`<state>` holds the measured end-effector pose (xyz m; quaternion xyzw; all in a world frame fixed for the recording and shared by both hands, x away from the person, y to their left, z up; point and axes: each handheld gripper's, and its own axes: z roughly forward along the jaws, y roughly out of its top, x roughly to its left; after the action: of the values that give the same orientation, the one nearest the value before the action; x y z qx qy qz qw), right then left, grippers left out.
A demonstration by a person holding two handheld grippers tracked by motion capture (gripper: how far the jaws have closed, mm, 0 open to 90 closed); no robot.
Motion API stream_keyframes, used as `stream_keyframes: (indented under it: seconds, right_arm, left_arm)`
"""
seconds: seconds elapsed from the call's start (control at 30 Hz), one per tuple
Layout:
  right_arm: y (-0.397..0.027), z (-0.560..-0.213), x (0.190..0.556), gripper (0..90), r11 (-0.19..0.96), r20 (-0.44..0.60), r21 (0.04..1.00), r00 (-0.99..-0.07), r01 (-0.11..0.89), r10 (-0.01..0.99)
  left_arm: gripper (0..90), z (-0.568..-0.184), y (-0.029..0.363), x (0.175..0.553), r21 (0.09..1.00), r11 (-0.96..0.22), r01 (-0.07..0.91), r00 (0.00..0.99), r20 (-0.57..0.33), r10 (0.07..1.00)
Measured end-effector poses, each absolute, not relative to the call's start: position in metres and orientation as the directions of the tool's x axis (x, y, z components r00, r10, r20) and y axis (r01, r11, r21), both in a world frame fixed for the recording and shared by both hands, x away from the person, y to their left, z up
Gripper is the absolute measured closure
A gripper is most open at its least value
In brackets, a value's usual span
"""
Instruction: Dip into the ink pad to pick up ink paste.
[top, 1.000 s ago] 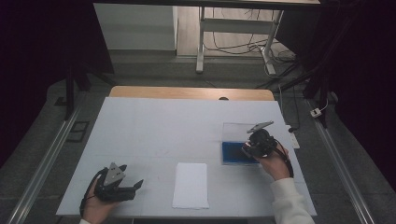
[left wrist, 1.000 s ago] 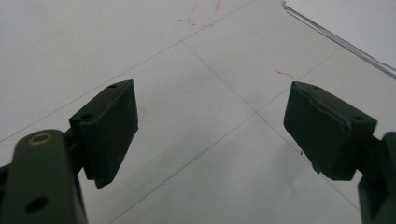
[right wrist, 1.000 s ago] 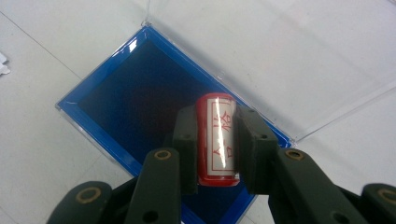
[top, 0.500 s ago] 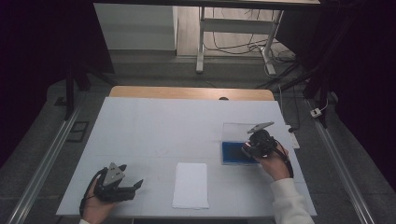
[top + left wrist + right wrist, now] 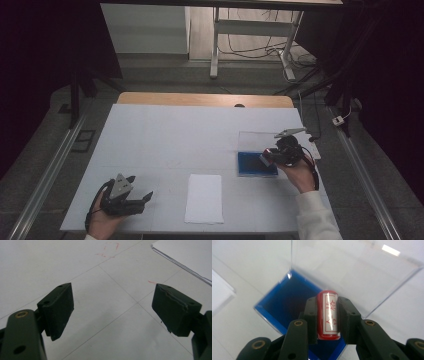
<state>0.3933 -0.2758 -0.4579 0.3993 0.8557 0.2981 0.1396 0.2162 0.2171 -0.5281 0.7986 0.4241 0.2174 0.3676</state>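
Right hand-held gripper (image 5: 327,320) clamps a red stamp (image 5: 328,315) above the open blue ink-pad case (image 5: 284,302), clear lid (image 5: 352,270) raised. Left hand-held gripper (image 5: 112,312) gapes wide over the surface (image 5: 50,265).

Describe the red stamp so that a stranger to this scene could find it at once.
Start at the white table and go to its right side, where a blue ink pad lies with its clear lid open. Just above it the right gripper clamps the stamp: a small red cylinder with a white label of red characters.
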Motion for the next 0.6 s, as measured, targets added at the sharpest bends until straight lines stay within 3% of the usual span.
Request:
stream_keyframes:
  seconds: [0.13,0.6]
  right_arm:
    - [-0.279,-0.448,0.389,70.1,0.46,0.036,0.67,-0.644,0.582,0.764]
    - [-0.268,-0.436,0.382,70.1,0.51,-0.013,0.68,-0.687,0.527,0.727]
  left_arm:
    - [17.9,-0.528,0.217,0.216,0.77,-0.371,0.519,0.546,0.035,0.837]
    - [17.8,-0.528,0.218,0.216,0.768,-0.371,0.522,0.545,0.035,0.838]
